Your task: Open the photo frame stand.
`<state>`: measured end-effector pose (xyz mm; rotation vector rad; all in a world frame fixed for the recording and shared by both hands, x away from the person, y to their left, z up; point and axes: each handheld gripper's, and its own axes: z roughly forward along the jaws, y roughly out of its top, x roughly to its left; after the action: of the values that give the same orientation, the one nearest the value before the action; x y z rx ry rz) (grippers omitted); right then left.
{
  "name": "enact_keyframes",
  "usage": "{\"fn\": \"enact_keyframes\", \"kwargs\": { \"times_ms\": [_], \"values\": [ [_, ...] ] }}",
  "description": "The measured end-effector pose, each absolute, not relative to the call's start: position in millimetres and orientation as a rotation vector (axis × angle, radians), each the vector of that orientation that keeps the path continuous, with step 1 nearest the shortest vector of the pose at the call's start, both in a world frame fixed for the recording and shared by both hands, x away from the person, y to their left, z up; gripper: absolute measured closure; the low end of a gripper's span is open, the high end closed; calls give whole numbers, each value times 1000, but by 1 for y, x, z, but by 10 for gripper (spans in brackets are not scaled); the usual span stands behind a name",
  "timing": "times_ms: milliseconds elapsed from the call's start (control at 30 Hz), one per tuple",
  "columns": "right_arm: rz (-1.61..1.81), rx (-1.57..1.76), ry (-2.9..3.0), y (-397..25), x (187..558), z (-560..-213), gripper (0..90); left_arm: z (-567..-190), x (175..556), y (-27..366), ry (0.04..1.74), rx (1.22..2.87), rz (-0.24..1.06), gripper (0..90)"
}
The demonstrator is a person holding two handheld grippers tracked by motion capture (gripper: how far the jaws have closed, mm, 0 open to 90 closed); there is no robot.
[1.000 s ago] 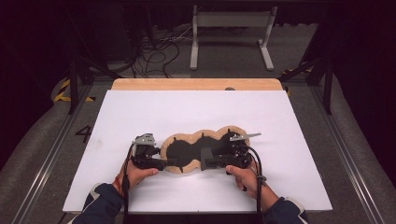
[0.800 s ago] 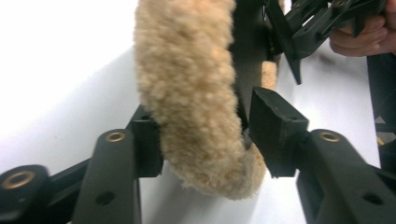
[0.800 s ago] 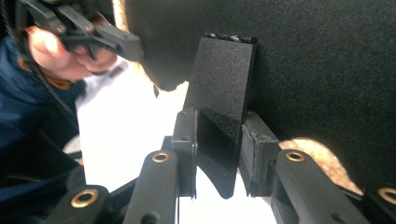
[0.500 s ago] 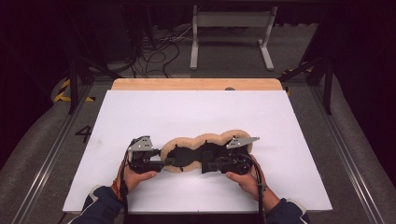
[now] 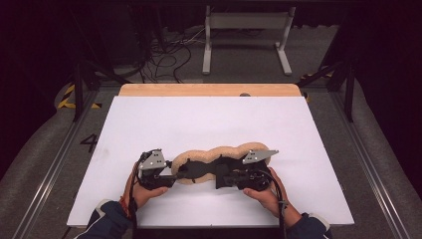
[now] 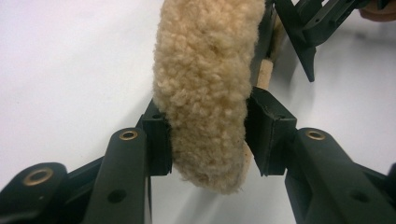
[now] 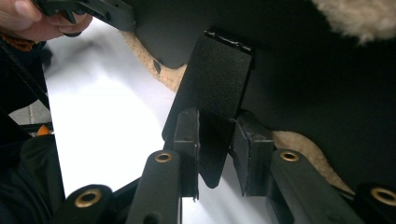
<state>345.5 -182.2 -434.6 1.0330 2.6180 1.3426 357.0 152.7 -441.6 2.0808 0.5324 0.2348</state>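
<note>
Gripping fleece pad [image 5: 224, 159], left gripper [image 5: 169, 178], right gripper [image 5: 221, 180] pinching black strap [image 7: 215, 98], white table [image 5: 209, 119].

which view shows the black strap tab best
The right gripper view: the strap tab hangs close up between the right gripper jaws. The high view gives only a small dark patch on the fleece pad. The left gripper view shows mostly fleece.

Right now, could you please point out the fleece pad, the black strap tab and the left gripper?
fleece pad [image 6: 205, 93], left gripper view, woolly edge.
black strap tab [image 7: 212, 88], right gripper view, flat face.
left gripper [image 5: 174, 177], high view, between fingertips.
</note>
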Motion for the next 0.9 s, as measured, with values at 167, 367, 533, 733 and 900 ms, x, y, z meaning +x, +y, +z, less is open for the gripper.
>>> {"fn": "enact_keyframes", "kwargs": {
  "times_ms": [167,367,533,733,900],
  "values": [
    [1355,1040,2625,-184,340,-434,728,-440,353,152,498,2096,250,579],
    [1312,1026,2638,-187,331,-435,712,-439,342,149,460,2126,302,585],
    [1296,1011,2635,-194,321,-434,707,-438,338,149,439,2130,315,595],
    [1324,973,2464,-222,306,-417,826,-440,339,151,435,2110,289,595],
    [1210,994,2337,-234,304,-416,900,-445,339,147,452,2121,308,569]
  ]
}}
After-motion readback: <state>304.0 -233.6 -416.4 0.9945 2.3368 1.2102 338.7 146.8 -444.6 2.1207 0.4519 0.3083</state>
